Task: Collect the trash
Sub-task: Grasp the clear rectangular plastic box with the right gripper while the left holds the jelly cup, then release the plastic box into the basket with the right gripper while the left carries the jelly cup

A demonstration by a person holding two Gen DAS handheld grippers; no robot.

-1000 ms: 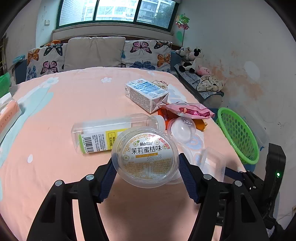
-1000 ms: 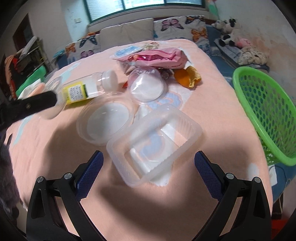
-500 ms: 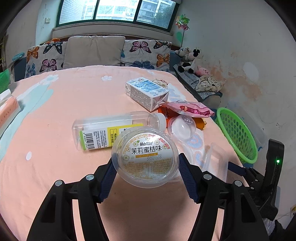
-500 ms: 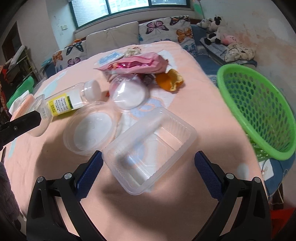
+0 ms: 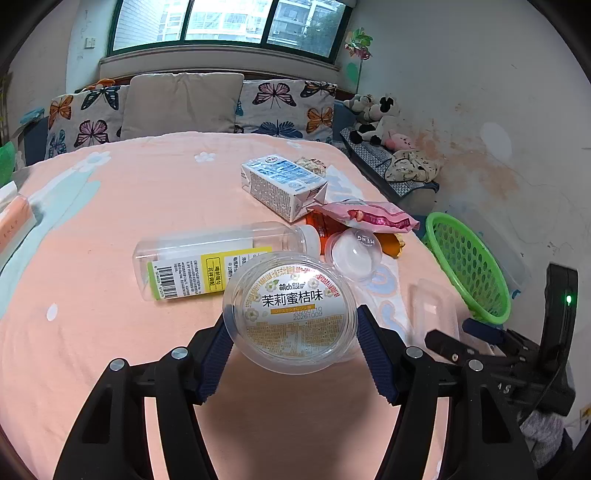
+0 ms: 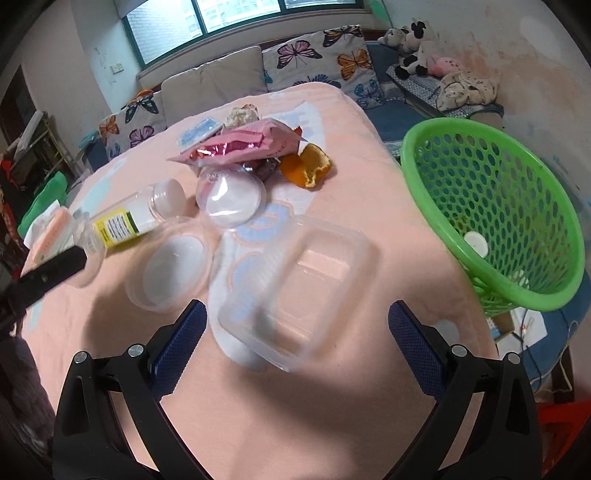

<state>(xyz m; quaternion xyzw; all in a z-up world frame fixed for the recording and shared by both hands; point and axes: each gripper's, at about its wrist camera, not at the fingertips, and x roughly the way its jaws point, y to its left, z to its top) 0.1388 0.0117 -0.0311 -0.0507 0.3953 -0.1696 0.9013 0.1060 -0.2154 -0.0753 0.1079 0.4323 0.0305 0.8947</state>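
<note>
Clamping a round jelly cup [image 5: 291,314], left hand-held gripper [image 5: 293,339], right hand-held gripper [image 6: 297,332] spread around clear tray [image 6: 295,291], green basket [image 6: 491,206] off bed's edge.

place: home bedroom | evidence: bed [image 5: 155,192] in peach sheet, butterfly pillows [image 5: 284,107], plush toys [image 5: 373,114], window [image 5: 229,22]

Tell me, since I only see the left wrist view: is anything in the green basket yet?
Observer: Yes. The right wrist view shows a white round lid lying inside the green basket.
Operator: What's between the right gripper's fingers?
Observer: The clear rectangular tray sits between the fingers of the right gripper; I can't tell whether the pads press on it.
Operator: Is the cup I'm holding empty?
Observer: From that side the round cup shows its open mouth, and it looks empty.
</note>
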